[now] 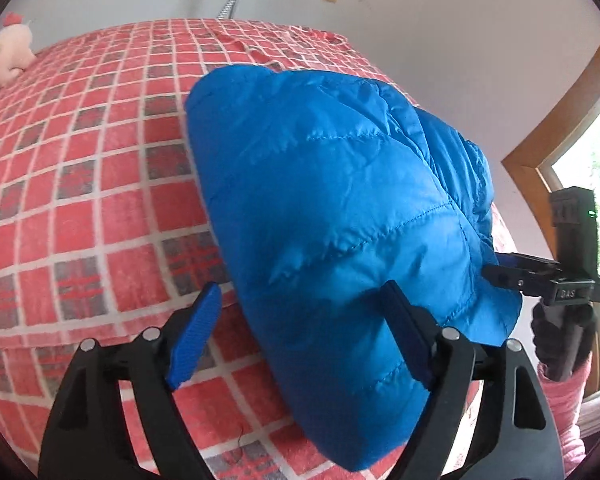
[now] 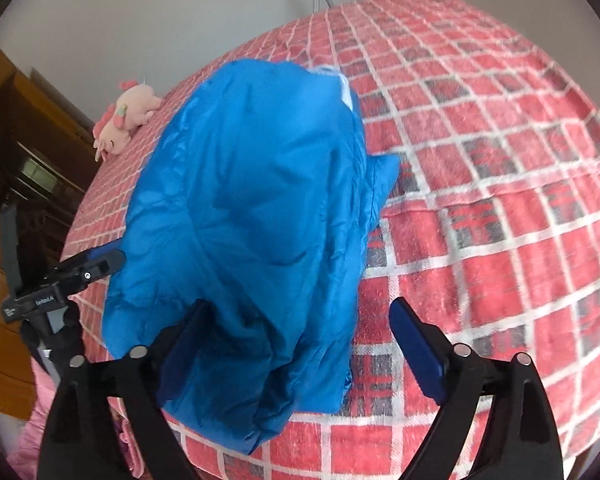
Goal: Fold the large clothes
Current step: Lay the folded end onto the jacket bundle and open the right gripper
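On the red checked bed (image 1: 80,184), near its front edge, the blue puffy jacket (image 1: 324,208) lies folded into a fat bundle, so I think the folding is nearly done. The left gripper (image 1: 300,336) and right gripper (image 2: 300,344) both gape open, holding nothing. One gripper's label reads "DAS".

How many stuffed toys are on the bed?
1. The pink plush toy lies near the far edge of the red checked bed, beyond the blue jacket. Others may be hidden behind the jacket.
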